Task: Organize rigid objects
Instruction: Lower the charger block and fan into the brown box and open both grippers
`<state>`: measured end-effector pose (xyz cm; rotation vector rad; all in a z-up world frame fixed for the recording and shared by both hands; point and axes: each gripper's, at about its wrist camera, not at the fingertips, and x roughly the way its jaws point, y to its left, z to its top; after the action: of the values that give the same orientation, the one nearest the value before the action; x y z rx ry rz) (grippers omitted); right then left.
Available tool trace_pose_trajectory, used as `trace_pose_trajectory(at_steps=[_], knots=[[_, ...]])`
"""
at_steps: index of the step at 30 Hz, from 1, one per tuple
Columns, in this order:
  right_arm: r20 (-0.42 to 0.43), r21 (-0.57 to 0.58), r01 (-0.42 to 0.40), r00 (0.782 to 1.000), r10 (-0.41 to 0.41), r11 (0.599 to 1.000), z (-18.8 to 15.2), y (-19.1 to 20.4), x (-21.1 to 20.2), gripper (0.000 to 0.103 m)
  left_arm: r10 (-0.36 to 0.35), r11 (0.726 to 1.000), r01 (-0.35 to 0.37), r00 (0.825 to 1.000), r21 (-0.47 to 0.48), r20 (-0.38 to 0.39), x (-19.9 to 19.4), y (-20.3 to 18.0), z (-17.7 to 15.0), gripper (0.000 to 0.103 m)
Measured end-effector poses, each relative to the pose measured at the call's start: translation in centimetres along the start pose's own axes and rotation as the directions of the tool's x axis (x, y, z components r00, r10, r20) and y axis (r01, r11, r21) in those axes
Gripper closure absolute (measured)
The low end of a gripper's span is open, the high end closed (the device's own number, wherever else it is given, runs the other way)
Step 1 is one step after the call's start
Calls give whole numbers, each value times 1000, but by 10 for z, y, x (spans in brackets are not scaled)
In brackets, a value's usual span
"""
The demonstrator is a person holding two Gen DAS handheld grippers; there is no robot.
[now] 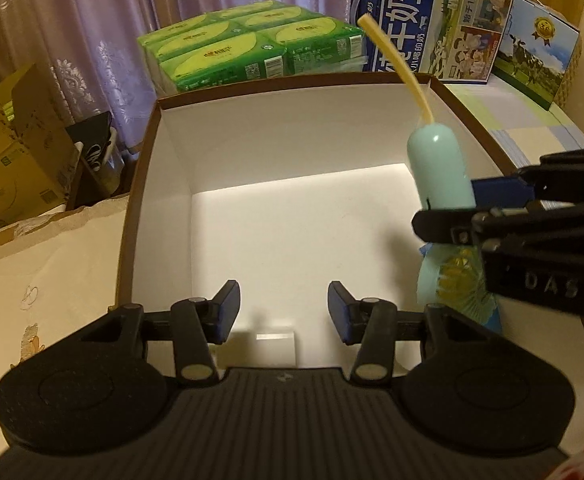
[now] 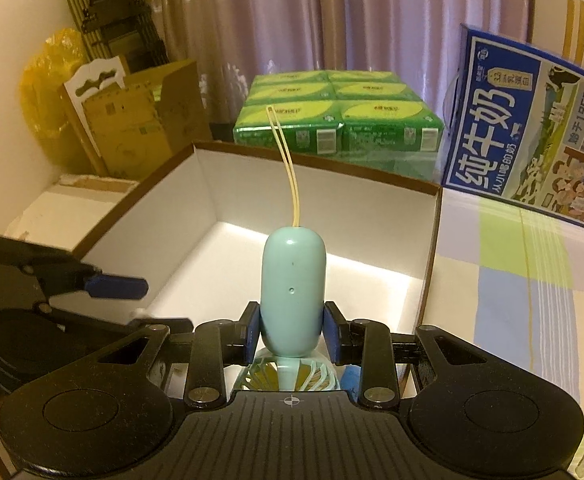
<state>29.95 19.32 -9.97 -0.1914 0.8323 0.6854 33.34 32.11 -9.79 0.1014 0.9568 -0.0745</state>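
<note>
A brown-rimmed box with a white inside (image 1: 276, 92) stands open in front of both grippers; it also shows in the right wrist view (image 2: 372, 176). My right gripper (image 2: 292, 334) is shut on a mint-green handheld fan (image 2: 293, 284), handle pointing forward, yellow strap (image 2: 288, 160) arching up, fan head by the palm. It hangs above the box's right side. In the left wrist view the fan (image 1: 438, 168) and right gripper (image 1: 468, 208) come in from the right. My left gripper (image 1: 284, 308) is open and empty over the box's near edge.
Green tissue packs (image 1: 252, 48) and a blue milk carton (image 1: 436, 20) stand behind the box. Cardboard boxes (image 1: 16, 152) sit at the left. A checked cloth (image 2: 524, 280) covers the surface to the right of the box.
</note>
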Motion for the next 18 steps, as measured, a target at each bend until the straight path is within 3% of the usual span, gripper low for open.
trace_pose_trajectory(at_steps=[7, 8, 12, 18], knots=[[-40, 3, 25, 999, -25, 1000, 3, -2, 9, 72, -15, 1000, 14, 1000, -28, -5, -3, 4, 3, 53], [-46, 11, 23, 999, -23, 1000, 4, -4, 9, 71, -15, 999, 15, 1000, -30, -4, -5, 4, 3, 51], [-48, 37, -9, 999, 11, 999, 2, -8, -2, 49, -5, 999, 5, 1000, -48, 2, -14, 6, 2, 43], [-52, 46, -27, 998, 30, 999, -7, -6, -16, 48, -3, 998, 3, 1000, -66, -2, -25, 8, -1, 42]])
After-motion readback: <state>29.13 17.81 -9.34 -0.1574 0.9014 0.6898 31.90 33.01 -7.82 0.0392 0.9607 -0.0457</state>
